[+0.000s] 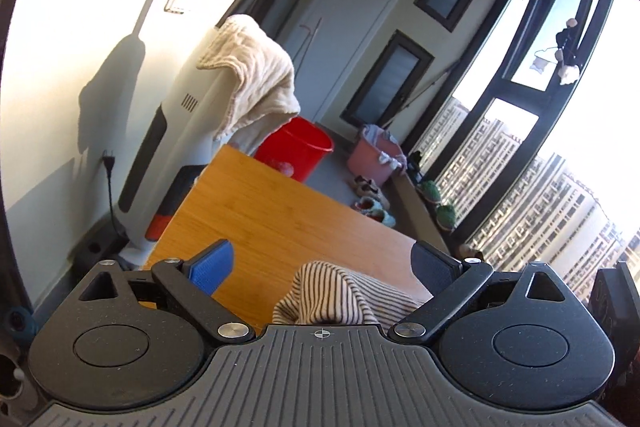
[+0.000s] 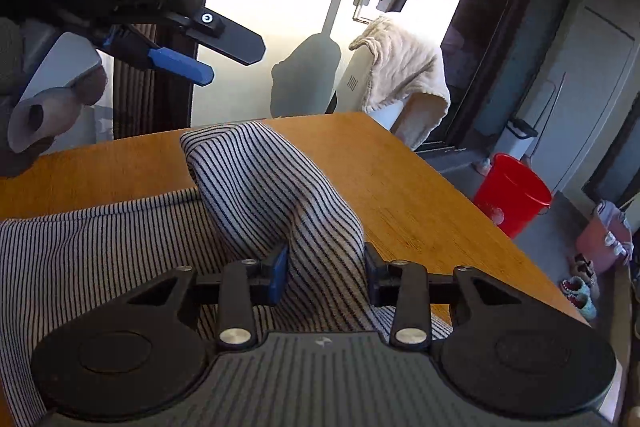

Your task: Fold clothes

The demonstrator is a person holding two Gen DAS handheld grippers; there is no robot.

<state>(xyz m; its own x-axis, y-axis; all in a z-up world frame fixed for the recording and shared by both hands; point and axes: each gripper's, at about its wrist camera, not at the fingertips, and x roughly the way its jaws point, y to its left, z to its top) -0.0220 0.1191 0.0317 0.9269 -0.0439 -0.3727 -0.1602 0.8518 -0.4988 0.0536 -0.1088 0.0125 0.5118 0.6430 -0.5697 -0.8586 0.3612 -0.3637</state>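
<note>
Sunlit wooden table (image 2: 408, 187), striped garment (image 2: 256, 179) bunched near its front edge, pinched in right gripper (image 2: 326, 273); left gripper (image 1: 324, 263) wide, empty, raised: lift slowly, carry fold across, keep tension.

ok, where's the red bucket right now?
The red bucket sits on the floor just past the wooden table's far edge, at right in the right wrist view, with the pink basket beyond it.

Each hand-held gripper was matte black, the left hand-held gripper (image 1: 322, 261) and the right hand-held gripper (image 2: 326, 269) alike, with ribbed grey decks, silver pivot screws and blue finger pads (image 1: 211, 263). The left unit's casing bore white "GenRobot.AI" and "DAS" lettering.
</note>
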